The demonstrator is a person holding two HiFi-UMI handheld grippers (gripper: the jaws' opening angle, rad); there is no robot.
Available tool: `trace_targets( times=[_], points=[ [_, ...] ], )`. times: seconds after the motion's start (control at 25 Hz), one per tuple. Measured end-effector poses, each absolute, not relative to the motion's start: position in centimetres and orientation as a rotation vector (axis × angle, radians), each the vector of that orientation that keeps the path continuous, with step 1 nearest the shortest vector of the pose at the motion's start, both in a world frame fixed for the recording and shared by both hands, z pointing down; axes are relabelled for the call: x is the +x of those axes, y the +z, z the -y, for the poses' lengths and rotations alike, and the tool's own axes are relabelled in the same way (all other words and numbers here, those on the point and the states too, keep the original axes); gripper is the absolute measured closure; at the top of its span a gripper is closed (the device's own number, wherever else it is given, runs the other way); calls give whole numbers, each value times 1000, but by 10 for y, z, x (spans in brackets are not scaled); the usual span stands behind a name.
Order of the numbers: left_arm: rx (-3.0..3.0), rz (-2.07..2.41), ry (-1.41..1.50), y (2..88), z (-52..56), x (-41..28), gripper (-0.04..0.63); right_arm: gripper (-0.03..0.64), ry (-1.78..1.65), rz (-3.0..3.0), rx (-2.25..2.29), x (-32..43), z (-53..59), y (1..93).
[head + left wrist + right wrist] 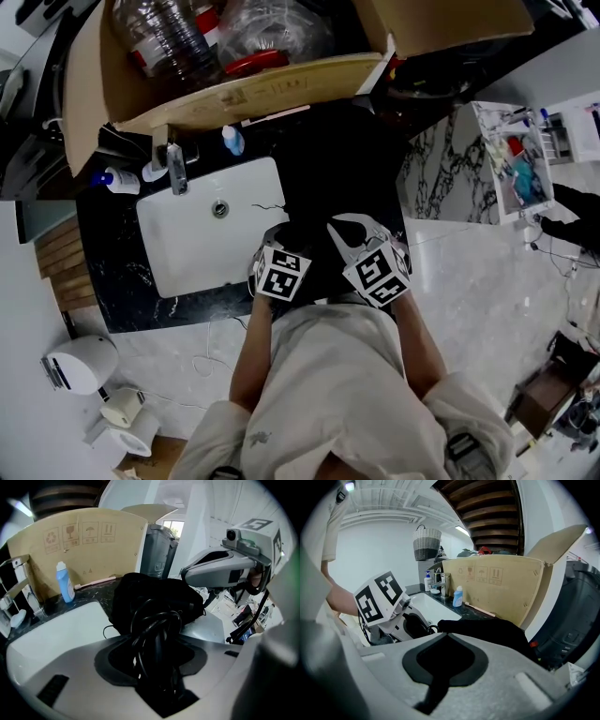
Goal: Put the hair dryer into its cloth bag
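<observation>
The black cloth bag point(330, 173) lies heaped on the dark counter, right of the sink. My left gripper point(273, 236) hangs just in front of it, shut on the black hair dryer point(157, 637), whose coiled cord loops up between the jaws. In the left gripper view the bag point(143, 592) sits directly behind the dryer. My right gripper point(353, 231) is at the bag's near right edge. In the right gripper view black cloth point(497, 632) runs into the narrow gap of the right gripper point(445, 660). The dryer's body is mostly hidden.
A white sink point(187, 246) with a faucet point(175, 169) lies left of the bag. A blue bottle point(64, 581) stands behind the sink. An open cardboard box point(234, 89) of plastic jugs overhangs the counter's back. Paper rolls point(122, 412) sit on the floor, lower left.
</observation>
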State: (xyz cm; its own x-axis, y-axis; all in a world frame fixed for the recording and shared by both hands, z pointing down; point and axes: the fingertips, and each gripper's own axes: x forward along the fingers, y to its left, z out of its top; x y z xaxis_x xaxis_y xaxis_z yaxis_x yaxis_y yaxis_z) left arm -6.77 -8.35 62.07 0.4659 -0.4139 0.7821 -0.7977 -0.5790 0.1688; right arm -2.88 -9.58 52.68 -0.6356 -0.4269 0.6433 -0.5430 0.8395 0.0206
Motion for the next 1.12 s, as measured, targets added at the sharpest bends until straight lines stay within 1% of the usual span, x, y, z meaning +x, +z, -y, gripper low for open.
trace_targets(
  times=[0.24, 0.6, 1.12],
  points=[
    [2214, 1013, 963, 622, 95, -59, 393, 612, 266, 2363, 714, -29, 94, 530],
    [2254, 1020, 958, 626, 111, -44, 393, 612, 408, 2392, 736, -27, 90, 540],
    [2271, 1020, 986, 634, 120, -36, 385, 612, 461, 2372, 754, -21, 86, 552]
  ],
)
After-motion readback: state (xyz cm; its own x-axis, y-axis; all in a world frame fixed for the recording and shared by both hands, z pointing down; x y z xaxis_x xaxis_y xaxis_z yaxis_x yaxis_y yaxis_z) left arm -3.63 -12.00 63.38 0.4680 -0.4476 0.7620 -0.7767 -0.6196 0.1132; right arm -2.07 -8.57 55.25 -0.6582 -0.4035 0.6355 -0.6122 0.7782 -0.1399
